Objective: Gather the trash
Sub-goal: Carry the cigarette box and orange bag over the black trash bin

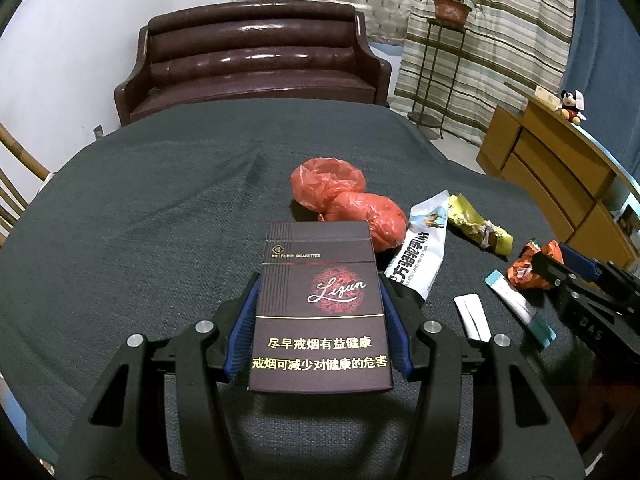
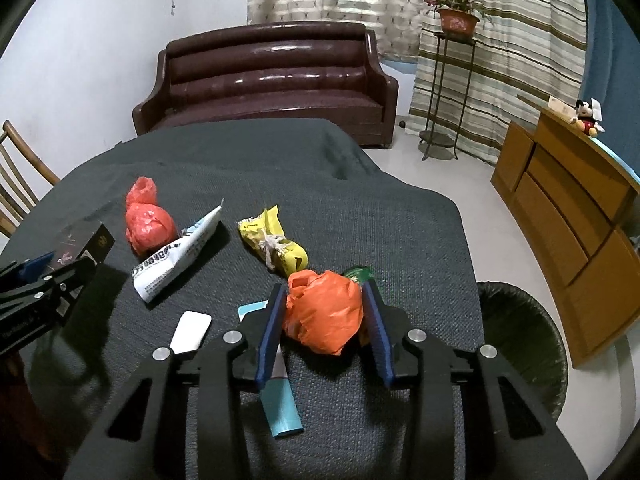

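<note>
Left wrist view: the left gripper (image 1: 320, 320) clamps a dark cigarette pack (image 1: 318, 308) at frame centre, blue pads flat on both long sides, raised above the grey-clothed table (image 1: 140, 220). A red plastic bag (image 1: 346, 200) and white wrapper (image 1: 420, 256) lie beyond it, centre right.

Right wrist view: the right gripper (image 2: 324, 320) pinches a crumpled orange bag (image 2: 322, 310) at centre, with a yellow wrapper (image 2: 274, 246) just above. The black-lined bin (image 2: 520, 344) waits at lower right, beside the table edge. Judged from here, each load should travel clear over the rim before release; the soft bag needs a firm squeeze, as it could slip.
</note>
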{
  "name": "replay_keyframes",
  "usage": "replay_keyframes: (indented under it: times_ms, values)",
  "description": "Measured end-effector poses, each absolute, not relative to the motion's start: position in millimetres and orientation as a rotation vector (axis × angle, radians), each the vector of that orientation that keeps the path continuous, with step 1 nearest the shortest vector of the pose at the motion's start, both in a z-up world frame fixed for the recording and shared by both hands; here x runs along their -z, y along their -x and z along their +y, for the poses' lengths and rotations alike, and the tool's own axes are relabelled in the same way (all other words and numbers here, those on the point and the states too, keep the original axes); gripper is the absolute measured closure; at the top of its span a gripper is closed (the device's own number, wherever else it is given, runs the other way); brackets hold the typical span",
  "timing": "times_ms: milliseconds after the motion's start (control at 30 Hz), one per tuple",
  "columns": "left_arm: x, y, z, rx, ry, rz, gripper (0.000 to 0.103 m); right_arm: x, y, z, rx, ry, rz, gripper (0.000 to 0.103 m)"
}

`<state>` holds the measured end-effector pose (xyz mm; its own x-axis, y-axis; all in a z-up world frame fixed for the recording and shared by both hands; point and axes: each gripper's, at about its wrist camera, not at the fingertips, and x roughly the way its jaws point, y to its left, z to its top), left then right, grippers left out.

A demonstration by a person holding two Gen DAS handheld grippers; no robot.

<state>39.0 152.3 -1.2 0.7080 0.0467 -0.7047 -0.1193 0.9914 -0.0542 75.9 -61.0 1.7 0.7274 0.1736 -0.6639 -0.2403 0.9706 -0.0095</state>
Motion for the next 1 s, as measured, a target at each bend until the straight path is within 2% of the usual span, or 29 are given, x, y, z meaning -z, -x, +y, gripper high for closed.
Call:
replay_keyframes:
  times_ms: [433, 1000]
  values:
    - [-17.2, -34.0, 126.9, -0.046, 0.093, 0.726, 0.049, -29.8, -56.6, -80.4, -0.213, 0.051, 0.621, 0.065]
    - [-32.7, -48.4, -9.0, 0.192, 0.015, 0.662, 0.049, -35.4, -41.7, -187.0, 0.023, -0.005, 0.565, 0.065]
